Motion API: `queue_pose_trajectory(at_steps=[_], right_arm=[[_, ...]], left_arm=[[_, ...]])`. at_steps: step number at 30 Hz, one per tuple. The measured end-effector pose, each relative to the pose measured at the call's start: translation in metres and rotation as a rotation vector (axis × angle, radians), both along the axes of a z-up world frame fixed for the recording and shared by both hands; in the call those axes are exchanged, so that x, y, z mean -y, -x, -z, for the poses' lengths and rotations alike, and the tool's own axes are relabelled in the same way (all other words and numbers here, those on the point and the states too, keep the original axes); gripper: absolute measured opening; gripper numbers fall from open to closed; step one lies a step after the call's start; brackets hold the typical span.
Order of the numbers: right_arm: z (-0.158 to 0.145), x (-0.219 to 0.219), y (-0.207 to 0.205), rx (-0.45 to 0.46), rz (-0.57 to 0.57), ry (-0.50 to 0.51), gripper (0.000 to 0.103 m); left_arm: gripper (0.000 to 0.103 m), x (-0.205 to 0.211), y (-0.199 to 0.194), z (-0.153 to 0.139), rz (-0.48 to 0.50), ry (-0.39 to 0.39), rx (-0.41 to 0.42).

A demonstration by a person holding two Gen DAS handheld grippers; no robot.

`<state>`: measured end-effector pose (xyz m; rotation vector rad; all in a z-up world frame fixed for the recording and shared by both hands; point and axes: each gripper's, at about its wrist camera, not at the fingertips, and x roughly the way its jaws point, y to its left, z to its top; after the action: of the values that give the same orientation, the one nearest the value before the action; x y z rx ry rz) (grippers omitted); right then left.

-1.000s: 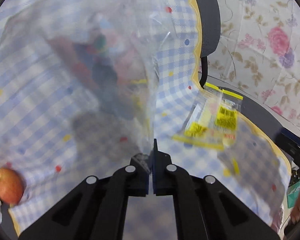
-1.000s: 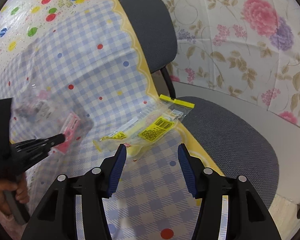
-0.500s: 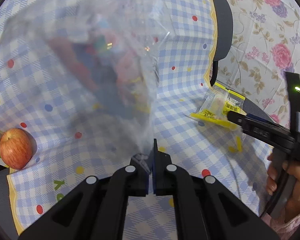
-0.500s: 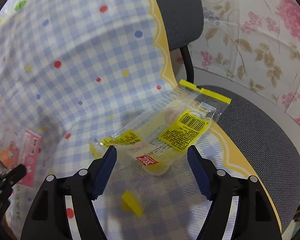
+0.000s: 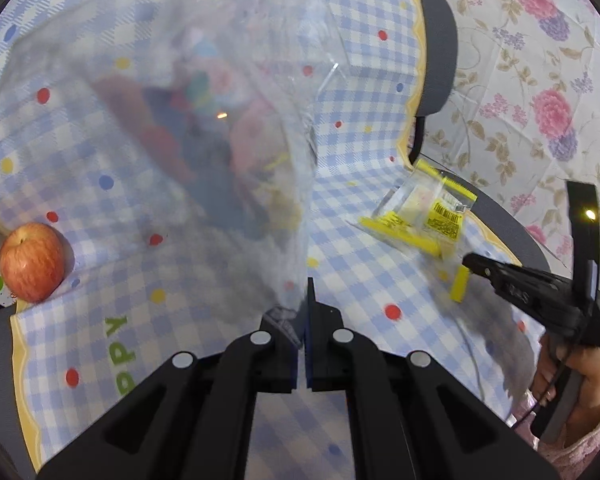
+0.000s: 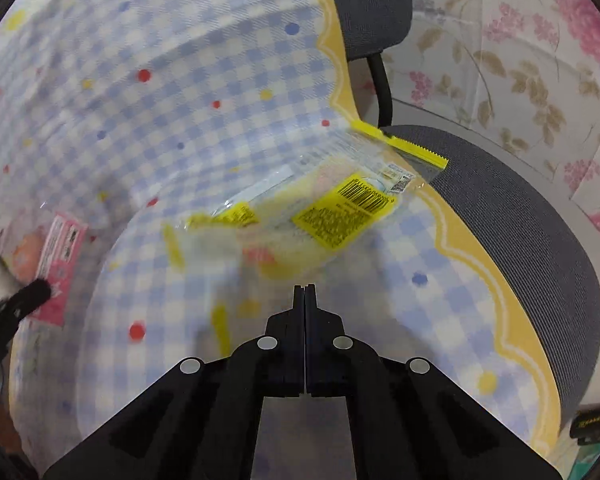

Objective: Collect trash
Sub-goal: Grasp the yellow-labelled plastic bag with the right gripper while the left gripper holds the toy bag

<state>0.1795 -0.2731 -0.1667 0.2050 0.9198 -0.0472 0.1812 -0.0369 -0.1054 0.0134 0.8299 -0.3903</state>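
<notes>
Blue-and-white checked cloth [image 5: 380, 240] with coloured dots and a yellow scalloped border covers the counter: smooth, with a faint sheen, lightly creased.

Clear thin plastic bag [image 5: 228, 128]: filmy, crinkled, cloudy with glare; wrappers inside show as blurred colour.

Clear glossy plastic wrapper [image 6: 332, 208] with yellow printed labels, a barcode and a serrated yellow seal: shiny, wrinkled film.

Small yellow scrap [image 6: 220, 326]: too blurred to tell material.

Red-yellow apple [image 5: 32, 262]: smooth skin, soft shine.

Black left claw [image 5: 304, 312] and black right claw [image 6: 305, 292]: matt hard plastic with bright round metal pins.

Grey chair [image 6: 512, 220]: coarse woven fabric, matt; thin black tube frame.

Floral wall covering [image 5: 540, 80]: smooth, creased sheet.

Pink sleeve [image 5: 584, 448]: lacy textured knit.
</notes>
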Motion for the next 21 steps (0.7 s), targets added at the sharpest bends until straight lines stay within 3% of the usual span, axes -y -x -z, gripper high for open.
queue_pose_trajectory(at_steps=[6, 8, 9, 11, 12, 13, 21], right_arm=[[-0.02, -0.011, 0.059, 0.012, -0.015, 0.047, 0.001], [-0.025, -0.008, 0.066, 0.043, -0.003, 0.044, 0.006], [-0.028, -0.007, 0.065, 0.054, 0.007, 0.043, 0.007], [-0.031, -0.006, 0.058, 0.074, 0.002, 0.023, 0.022], [-0.032, -0.009, 0.053, 0.089, 0.0, 0.026, 0.038], [-0.033, -0.011, 0.046, 0.102, 0.003, 0.034, 0.047], [-0.017, -0.009, -0.007, 0.091, 0.074, -0.025, 0.052]], left_arm=[[0.0, 0.013, 0.028, -0.006, 0.034, -0.011, 0.006], [0.0, 0.017, 0.032, -0.007, 0.042, -0.009, 0.009], [0.0, 0.02, 0.033, -0.006, 0.04, -0.01, 0.01], [0.0, 0.022, 0.03, -0.006, 0.026, -0.013, 0.014], [0.0, 0.023, 0.031, -0.006, 0.021, -0.015, 0.019], [0.0, 0.023, 0.029, -0.006, 0.016, -0.018, 0.022], [0.0, 0.021, 0.009, -0.007, -0.009, -0.009, 0.026]])
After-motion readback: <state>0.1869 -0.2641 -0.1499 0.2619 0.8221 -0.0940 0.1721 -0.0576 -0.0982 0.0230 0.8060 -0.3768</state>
